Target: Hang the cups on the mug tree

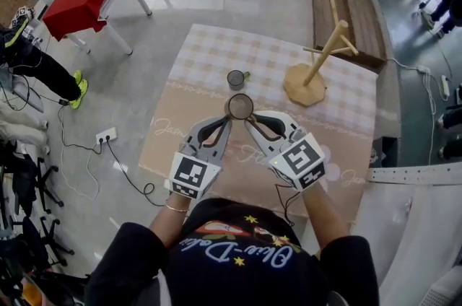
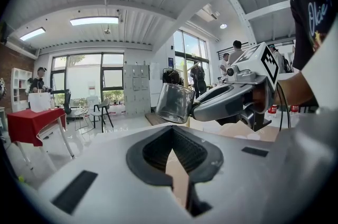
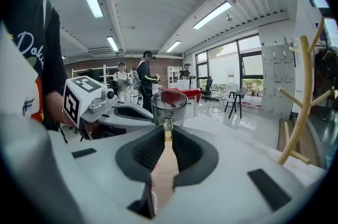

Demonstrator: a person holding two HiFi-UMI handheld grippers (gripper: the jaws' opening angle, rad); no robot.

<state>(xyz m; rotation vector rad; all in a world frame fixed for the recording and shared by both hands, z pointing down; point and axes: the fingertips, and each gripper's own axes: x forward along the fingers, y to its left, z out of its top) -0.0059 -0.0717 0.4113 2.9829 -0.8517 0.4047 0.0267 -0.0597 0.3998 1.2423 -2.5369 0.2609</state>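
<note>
**Cup pinched by its handle, mug tree still bare**

At the left, the left gripper (image 1: pixel 227 122) is kept empty, its jaws pressed together with nothing between them. It is held just beside the load, probably so that it is at hand without getting in the way. Just right of it, a glass cup (image 1: pixel 240 106) is held above the checked tablecloth (image 1: pixel 209 52), mouth up. Its handle is clamped between the jaws of the right gripper (image 1: pixel 248 122). The handle is judged to have been chosen because a firmer hold is given there than on the smooth wall. A second cup (image 1: pixel 236 79) is left standing on the cloth just beyond, not yet hung. Farther right, the wooden mug tree (image 1: pixel 322 58) is stood on its round base near the table's far edge, and all its pegs are bare. The held cup is well apart from it, so the hanging is judged yet to be done.
</note>
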